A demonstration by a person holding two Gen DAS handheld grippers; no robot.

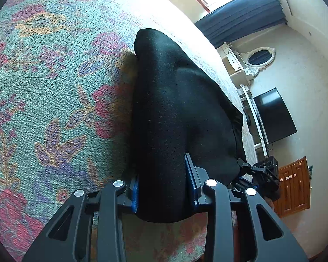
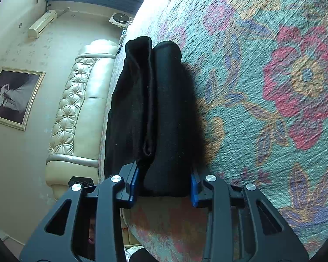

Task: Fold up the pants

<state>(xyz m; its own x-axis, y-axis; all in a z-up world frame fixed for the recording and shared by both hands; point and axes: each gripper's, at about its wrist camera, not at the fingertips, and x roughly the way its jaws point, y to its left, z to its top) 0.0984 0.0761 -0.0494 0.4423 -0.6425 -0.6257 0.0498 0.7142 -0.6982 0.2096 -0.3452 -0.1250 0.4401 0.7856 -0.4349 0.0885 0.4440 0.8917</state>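
On the flowered bedspread (image 1: 54, 87), the left gripper (image 1: 164, 192) and right gripper (image 2: 164, 185) each pinch the black pants (image 1: 175, 109), probably soft, limp, best held at its near edge.

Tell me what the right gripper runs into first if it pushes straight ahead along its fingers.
The black pants. The right gripper is already closed on their near edge, so any push forward goes into that folded cloth, with the floral bedspread likely beneath it; depth is unclear.

My left gripper (image 1: 163, 193) and right gripper (image 2: 164, 187) look alike: matte black linkage arms with triangular cut-outs, round silver pivot screws, and blue pads (image 2: 194, 188) lining the fingers.
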